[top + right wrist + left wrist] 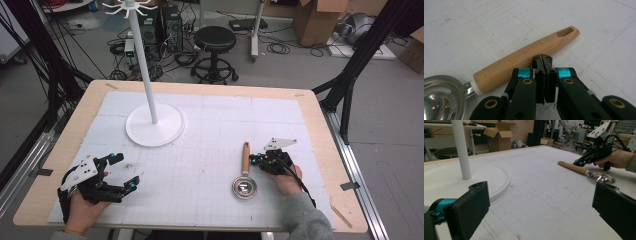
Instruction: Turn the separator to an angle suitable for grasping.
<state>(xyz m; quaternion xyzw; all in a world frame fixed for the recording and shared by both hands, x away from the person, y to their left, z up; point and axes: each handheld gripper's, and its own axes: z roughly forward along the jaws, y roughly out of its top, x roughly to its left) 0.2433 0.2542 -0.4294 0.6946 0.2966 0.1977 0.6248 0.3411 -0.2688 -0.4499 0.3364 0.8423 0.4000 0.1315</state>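
Lab-like workroom: floor cables (pixel 182 57), cardboard boxes (pixel 320 20), rolling stool (pixel 215 42).

**Workshop floor behind the tabletop**

A pale wooden tabletop (pixel 320 120) under a white gridded mat (pixel 210 150) stands on grey floor (pixel 390 125). Beyond its far edge sits a black round stool (pixel 215 40), with tangled cables (pixel 175 55) to the stool's left and cardboard boxes (pixel 317 20) to its right. Black frame struts (pixel 360 55) flank the tabletop.

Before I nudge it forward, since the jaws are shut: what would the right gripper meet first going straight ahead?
Most likely the wooden handle of the metal scoop, lying right beyond the right gripper.
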